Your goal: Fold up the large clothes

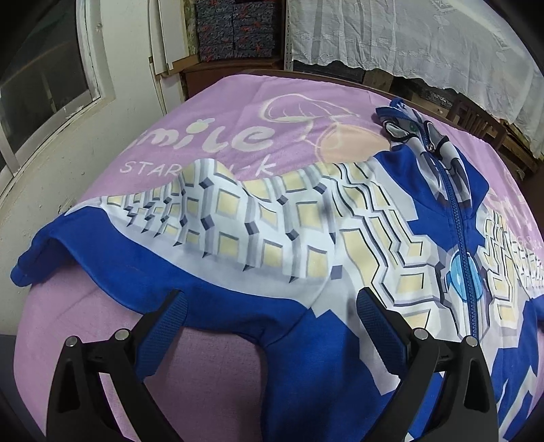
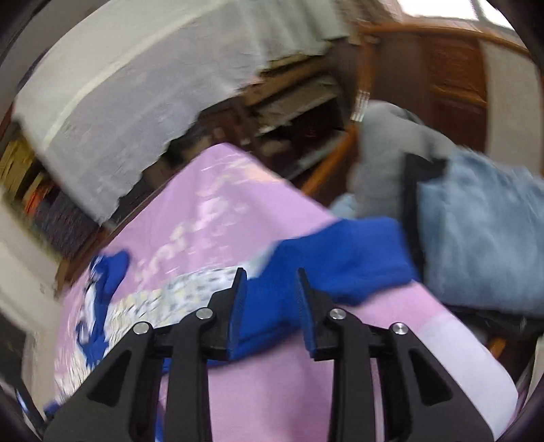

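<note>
A blue zip-up jacket with a white and yellow block print lies spread face up on a pink blanket. Its left sleeve stretches out to the left. My left gripper is open, its jaws wide apart just above the blue underarm edge. In the blurred right wrist view the jacket's blue right sleeve runs between the pads of my right gripper. The jaws stand a sleeve's width apart with the fabric between them; I cannot tell whether they pinch it.
A pile of light blue and grey clothes sits to the right of the blanket. A white lace cloth hangs behind the bed, with patterned boxes and a window at the back left. Wooden furniture stands beyond.
</note>
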The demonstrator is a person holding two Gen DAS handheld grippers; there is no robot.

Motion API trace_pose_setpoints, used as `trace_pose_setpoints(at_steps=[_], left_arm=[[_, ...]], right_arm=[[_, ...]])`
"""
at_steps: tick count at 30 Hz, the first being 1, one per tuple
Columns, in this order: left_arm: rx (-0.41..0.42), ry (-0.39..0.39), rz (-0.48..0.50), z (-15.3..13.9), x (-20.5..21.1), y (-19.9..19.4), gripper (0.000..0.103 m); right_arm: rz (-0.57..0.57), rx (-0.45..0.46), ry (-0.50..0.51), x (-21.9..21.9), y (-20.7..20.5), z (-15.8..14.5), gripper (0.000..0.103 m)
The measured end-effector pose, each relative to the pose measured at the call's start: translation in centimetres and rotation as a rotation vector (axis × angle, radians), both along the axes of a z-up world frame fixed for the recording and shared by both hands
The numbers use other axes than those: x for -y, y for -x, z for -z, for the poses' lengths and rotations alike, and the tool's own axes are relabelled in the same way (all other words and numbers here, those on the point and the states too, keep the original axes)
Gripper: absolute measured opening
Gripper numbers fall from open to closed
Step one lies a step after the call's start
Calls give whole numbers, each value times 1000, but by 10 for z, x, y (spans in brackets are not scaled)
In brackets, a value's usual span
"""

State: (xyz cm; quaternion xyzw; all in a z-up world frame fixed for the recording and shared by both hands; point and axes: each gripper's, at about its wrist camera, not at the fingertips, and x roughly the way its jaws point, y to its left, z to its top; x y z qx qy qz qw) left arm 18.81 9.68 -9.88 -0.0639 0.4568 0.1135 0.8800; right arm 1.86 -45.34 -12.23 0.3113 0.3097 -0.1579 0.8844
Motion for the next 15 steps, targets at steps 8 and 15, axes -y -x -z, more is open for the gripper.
trace_pose_setpoints(at_steps=[8, 15], left_arm=[[40, 17, -79, -8, -32, 9, 100], [44, 194, -236, -20, -139, 27, 100]], right_arm=[[-339, -163, -54, -62, -117, -3, 28], [23, -109, -73, 26, -60, 11, 27]])
